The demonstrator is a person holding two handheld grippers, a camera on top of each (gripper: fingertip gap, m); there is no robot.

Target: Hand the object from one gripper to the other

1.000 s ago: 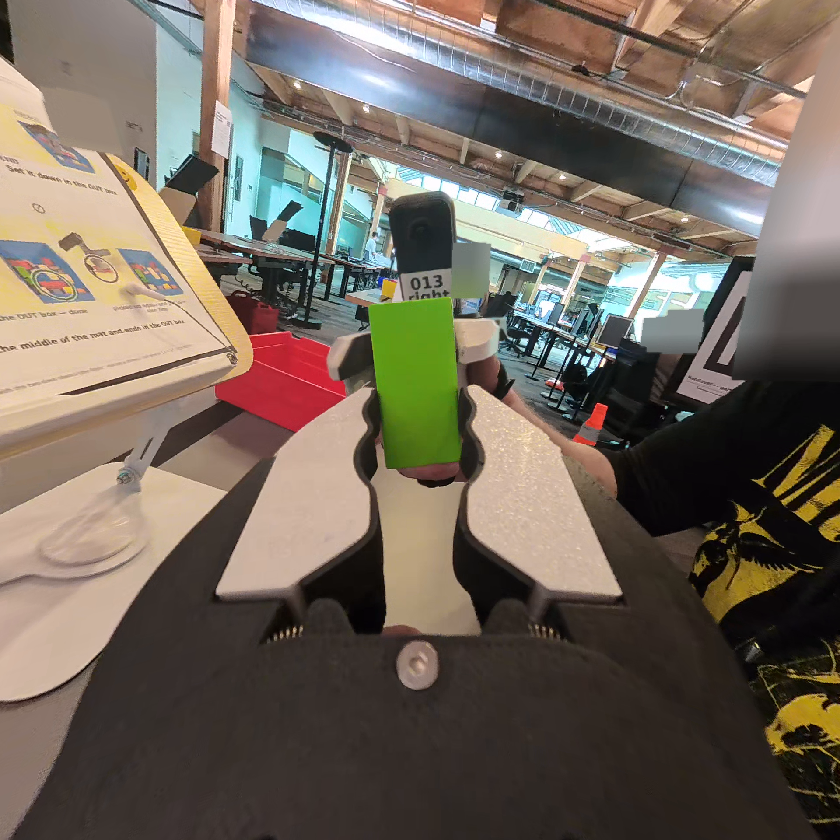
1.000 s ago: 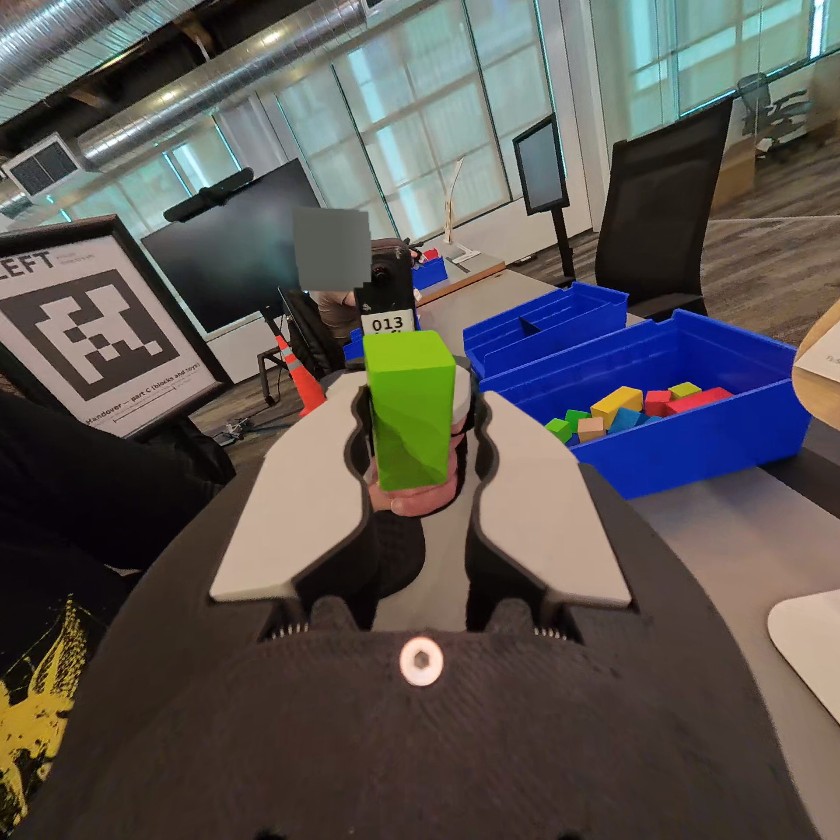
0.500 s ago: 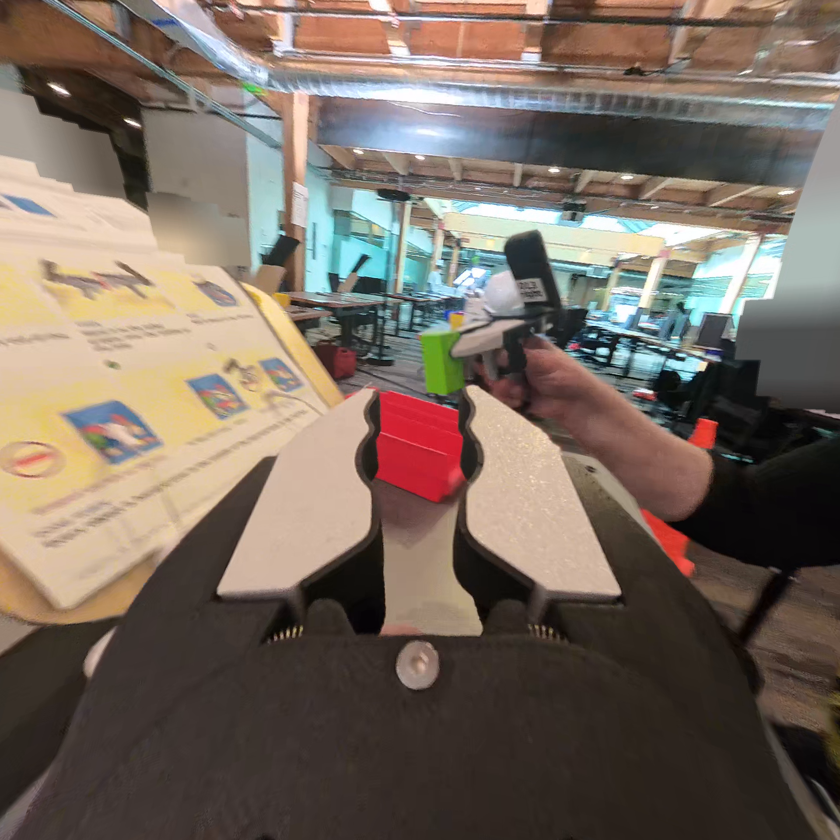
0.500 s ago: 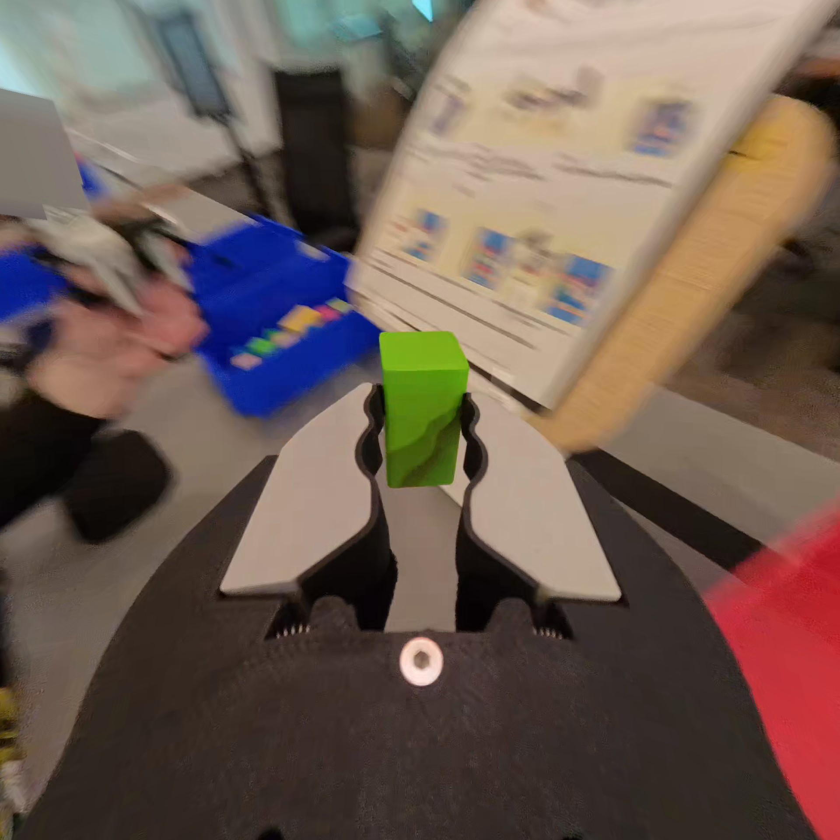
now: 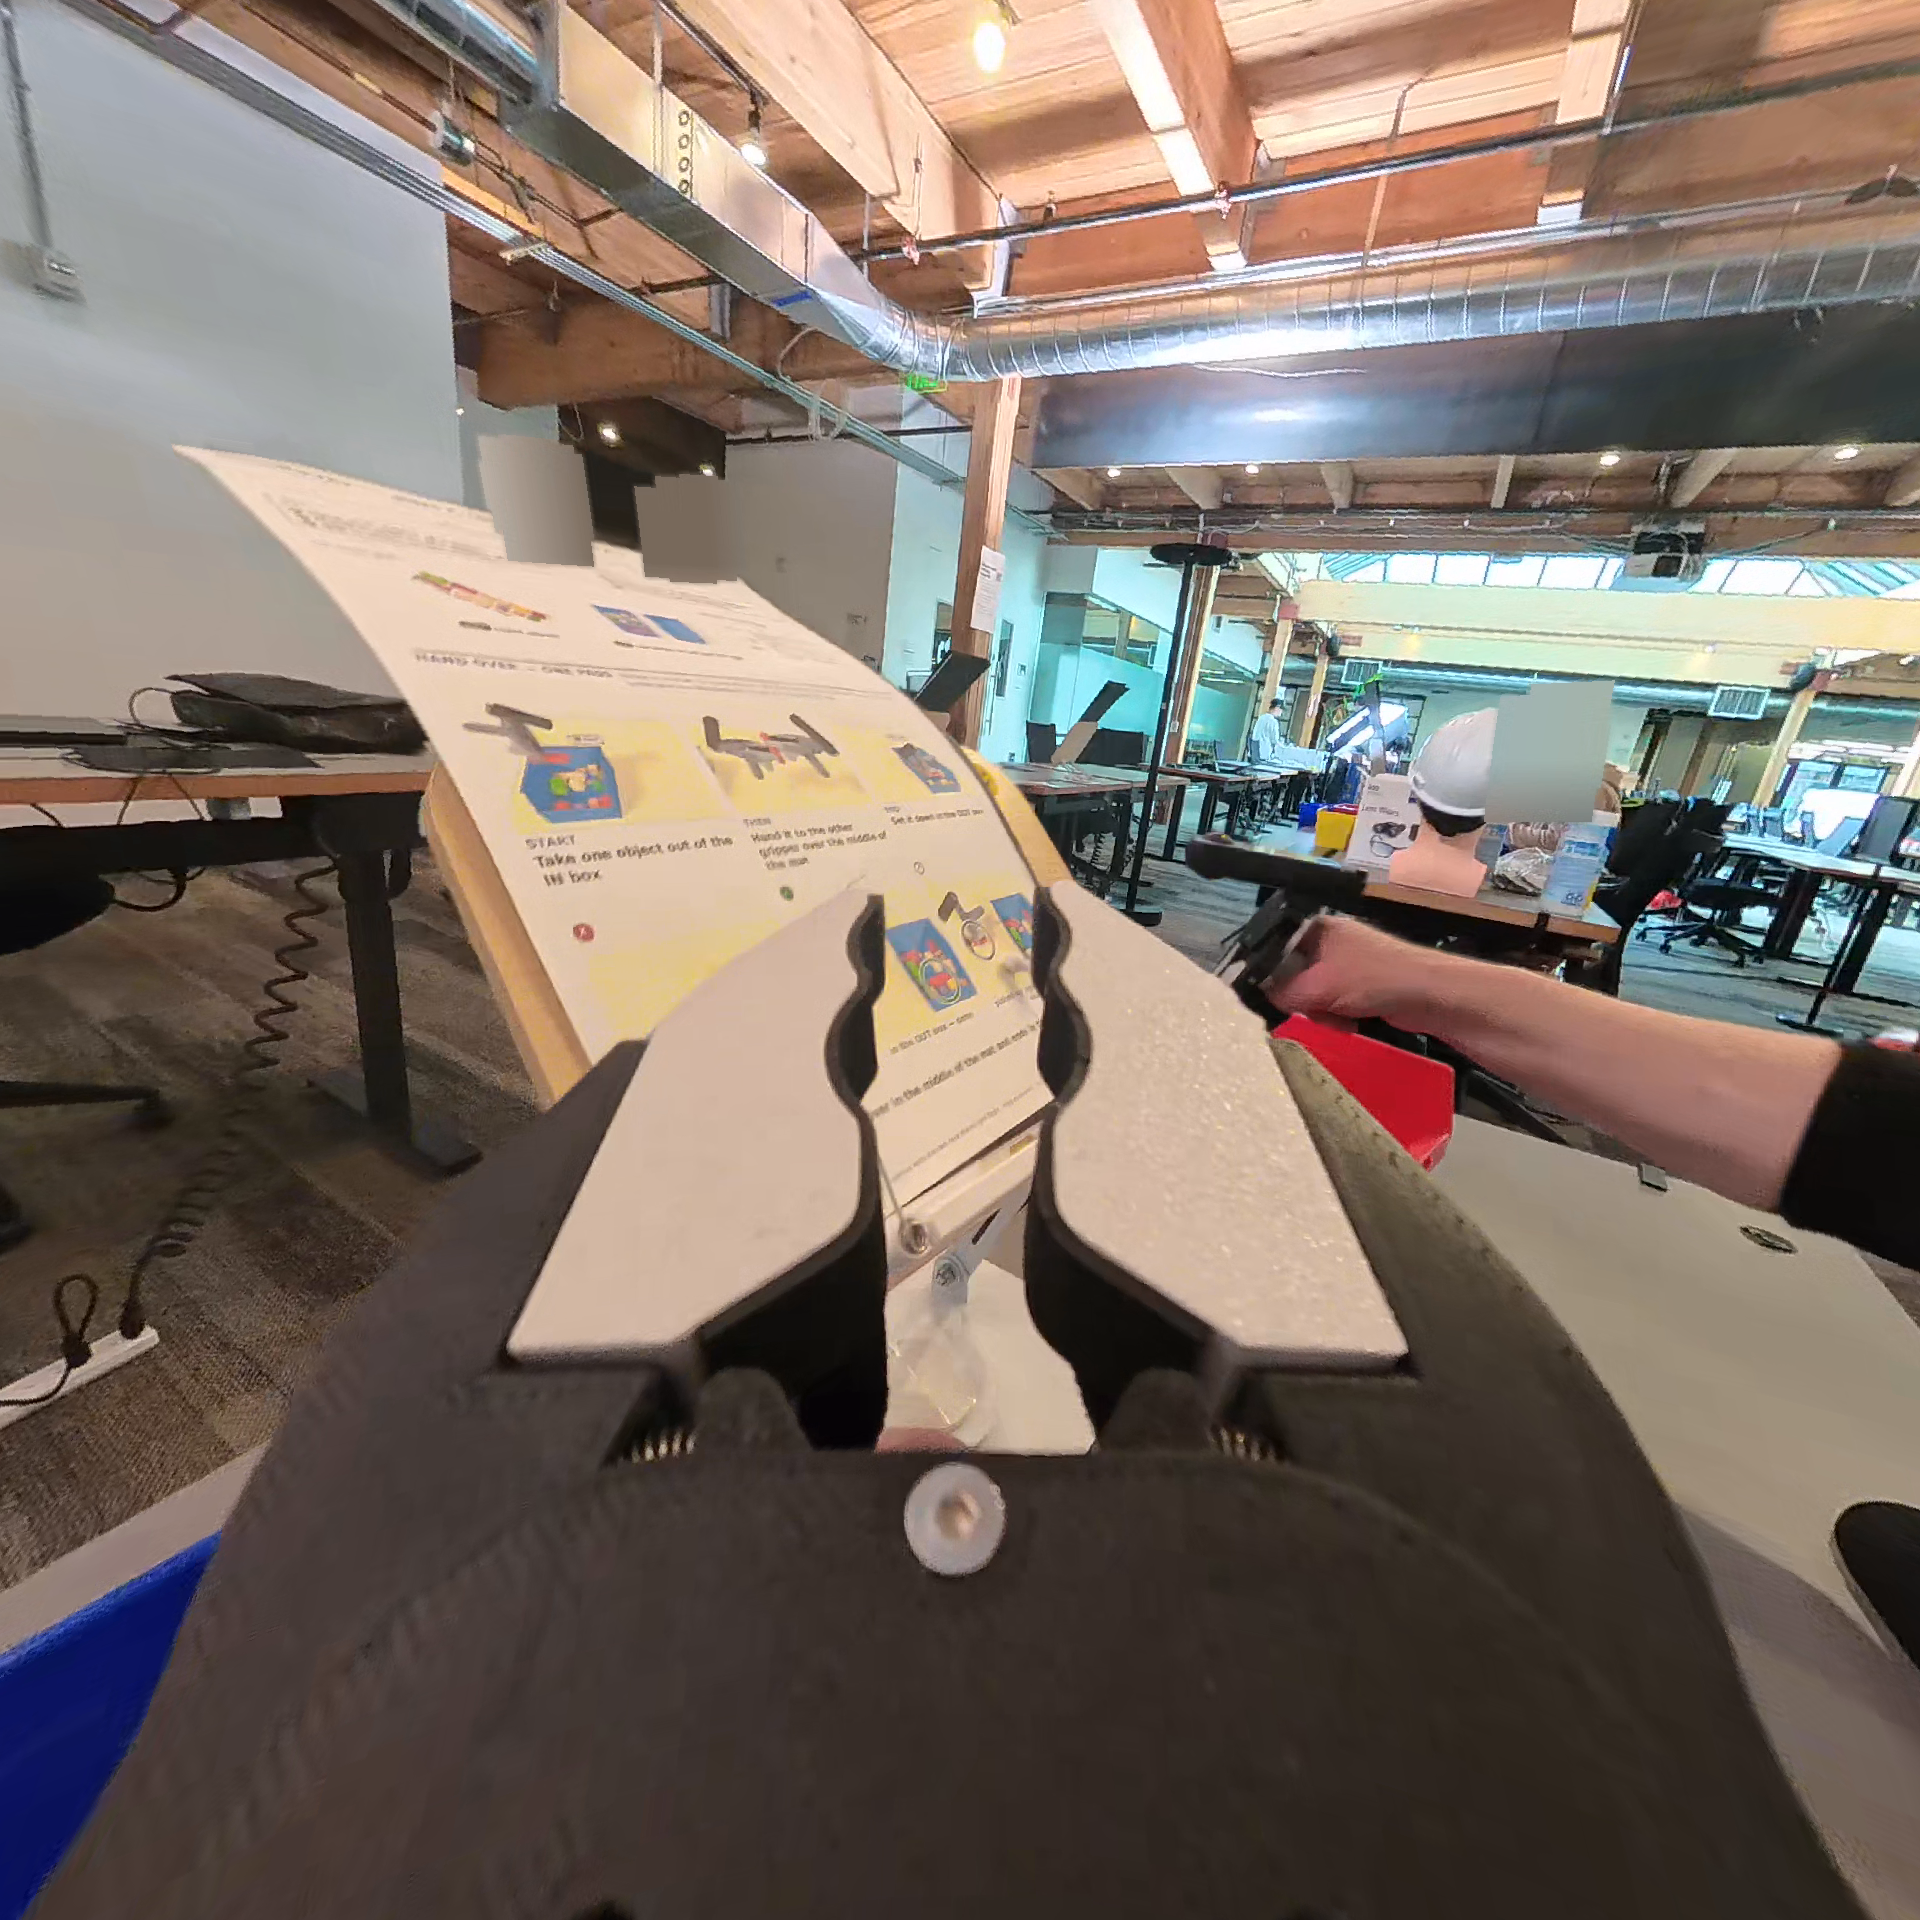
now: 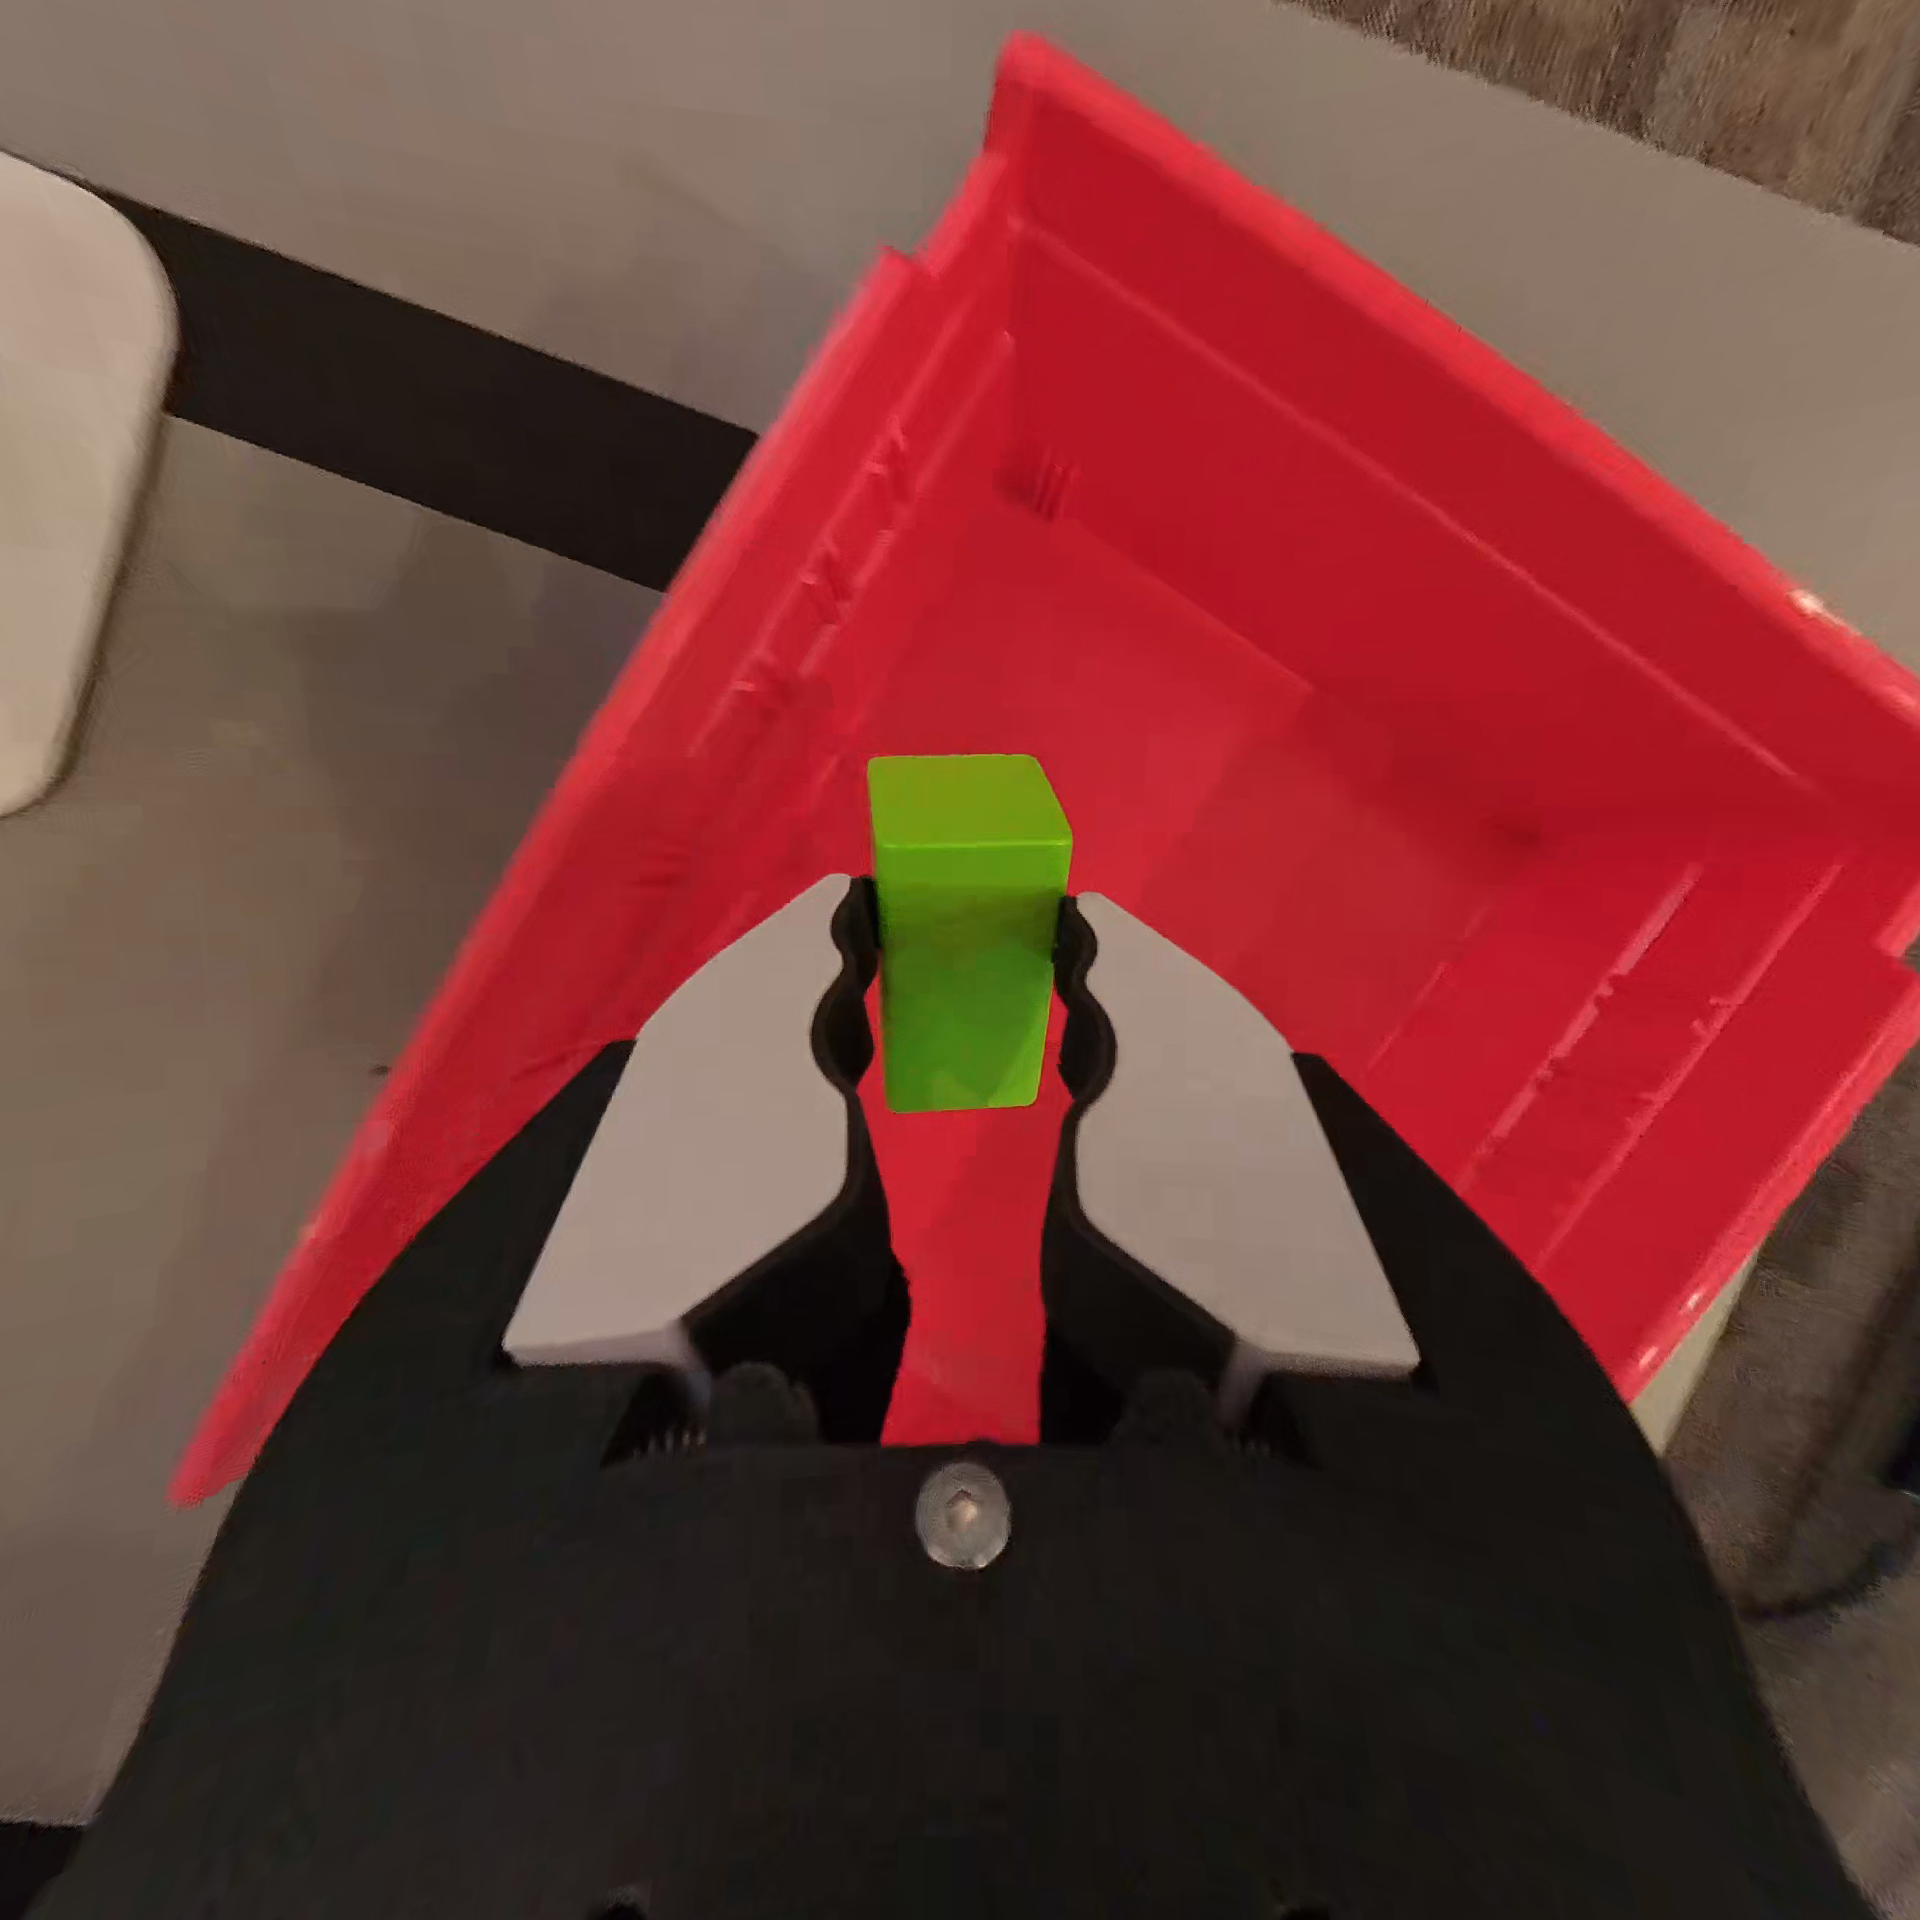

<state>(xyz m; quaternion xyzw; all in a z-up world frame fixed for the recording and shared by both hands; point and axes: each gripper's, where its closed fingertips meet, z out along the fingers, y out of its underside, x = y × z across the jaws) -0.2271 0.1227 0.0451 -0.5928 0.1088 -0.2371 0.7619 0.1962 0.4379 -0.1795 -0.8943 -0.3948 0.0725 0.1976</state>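
Note:
My right gripper (image 6: 961,914) is shut on a green block (image 6: 961,935); both pads press its sides. It holds the block above the inside of a red bin (image 6: 1299,644), pointing down into it. My left gripper (image 5: 956,935) is open with nothing between its fingers; it points at a tilted instruction sheet on a wooden board (image 5: 665,790). In the left wrist view a person's hand (image 5: 1351,966) holds the right gripper's handle at the right, over the red bin (image 5: 1371,1081); its fingers and the block are hidden there.
A grey table top (image 6: 312,831) with a black strip (image 6: 416,405) lies under the red bin. A white mat (image 5: 1683,1309) covers the table at the right. A blue bin's corner (image 5: 73,1704) shows at lower left. Desks and chairs stand farther back. The grippers' ends are close to 55 centimeters from one another.
The green block passed from my left gripper to my right one. The right gripper swung away with it and now points down over the red bin. The left gripper turned left, bare.

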